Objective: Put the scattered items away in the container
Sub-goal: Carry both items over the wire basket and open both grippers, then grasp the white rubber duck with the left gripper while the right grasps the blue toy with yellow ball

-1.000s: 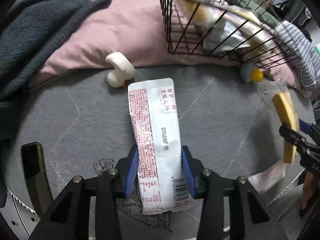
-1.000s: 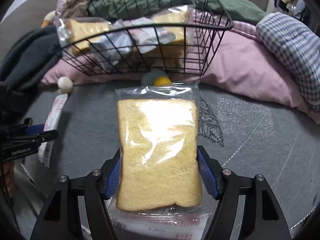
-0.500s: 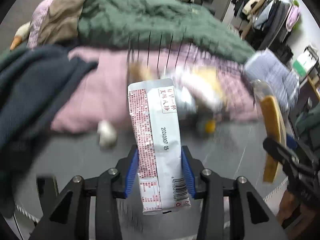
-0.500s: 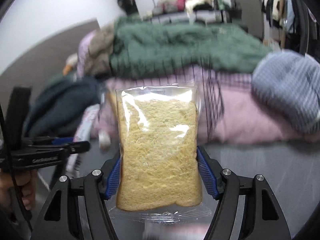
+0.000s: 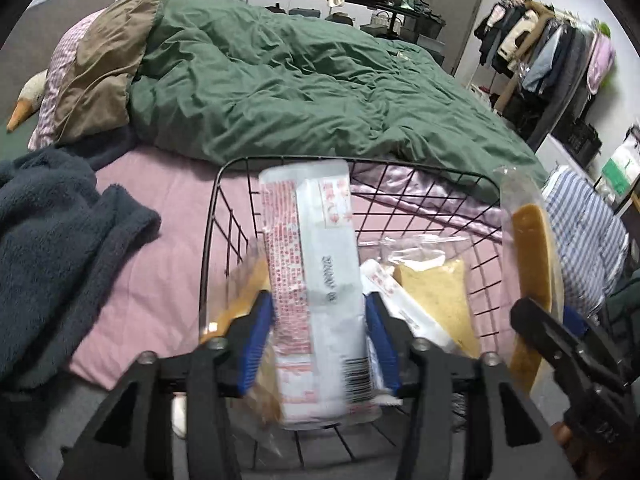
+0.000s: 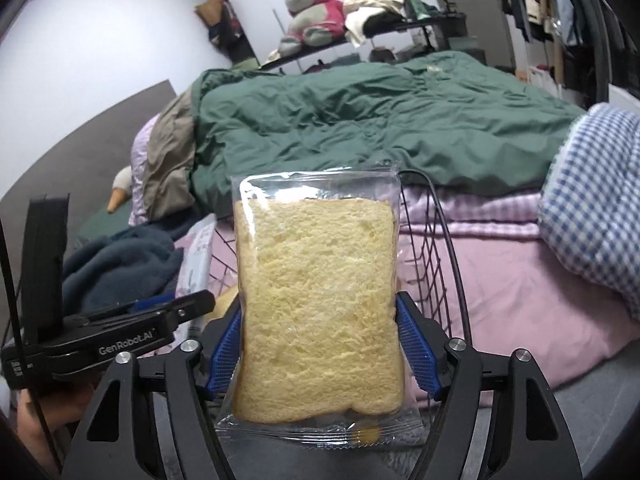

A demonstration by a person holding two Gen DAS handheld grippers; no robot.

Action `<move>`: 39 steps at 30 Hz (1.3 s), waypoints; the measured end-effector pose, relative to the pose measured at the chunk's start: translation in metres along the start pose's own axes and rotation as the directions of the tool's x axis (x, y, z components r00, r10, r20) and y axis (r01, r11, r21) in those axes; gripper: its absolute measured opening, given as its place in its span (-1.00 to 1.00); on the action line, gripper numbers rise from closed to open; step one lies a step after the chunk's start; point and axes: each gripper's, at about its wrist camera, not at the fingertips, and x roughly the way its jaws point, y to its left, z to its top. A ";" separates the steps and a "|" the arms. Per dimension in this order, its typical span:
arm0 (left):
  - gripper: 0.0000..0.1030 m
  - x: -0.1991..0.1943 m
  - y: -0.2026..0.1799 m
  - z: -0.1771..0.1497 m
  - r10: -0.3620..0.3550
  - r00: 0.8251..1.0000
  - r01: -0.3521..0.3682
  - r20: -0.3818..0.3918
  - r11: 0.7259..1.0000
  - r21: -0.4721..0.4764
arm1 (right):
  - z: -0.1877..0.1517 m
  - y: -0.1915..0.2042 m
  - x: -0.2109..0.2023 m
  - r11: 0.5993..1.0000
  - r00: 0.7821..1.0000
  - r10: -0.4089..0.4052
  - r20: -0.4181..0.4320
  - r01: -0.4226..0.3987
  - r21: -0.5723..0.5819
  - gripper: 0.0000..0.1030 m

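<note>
My left gripper (image 6: 120, 336) reads "GenRobot.AI" in white on its black side; print on the white-red packet (image 5: 316, 288) is too blurred to read.

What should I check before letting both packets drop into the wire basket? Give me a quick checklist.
1. White printed packet is over the wire basket: ok.
2. Left gripper letting go: ok, jaws opening, packet blurred between them.
3. Bagged bread slice is over the basket: cannot tell, the bag hides the rim.
4. Right gripper letting go: jaws opening, bread between them.
5. Room left in basket: ok, though bread bags already lie inside.
</note>
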 end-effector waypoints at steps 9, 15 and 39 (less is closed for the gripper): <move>0.59 0.002 0.012 0.000 0.018 0.999 -0.017 0.037 1.000 -0.015 | 0.001 -0.010 0.020 1.000 1.000 0.015 0.004 -0.015 0.014 0.55; 0.59 -0.026 0.022 -0.022 0.011 0.996 -0.008 0.093 0.999 -0.036 | -0.009 -0.006 -0.018 1.000 0.995 0.010 0.104 -0.009 -0.014 0.55; 0.59 -0.037 0.083 -0.187 0.084 0.996 -0.084 -0.005 0.992 -0.092 | -0.161 -0.017 -0.039 0.995 0.984 -0.101 -0.145 0.099 -0.017 0.55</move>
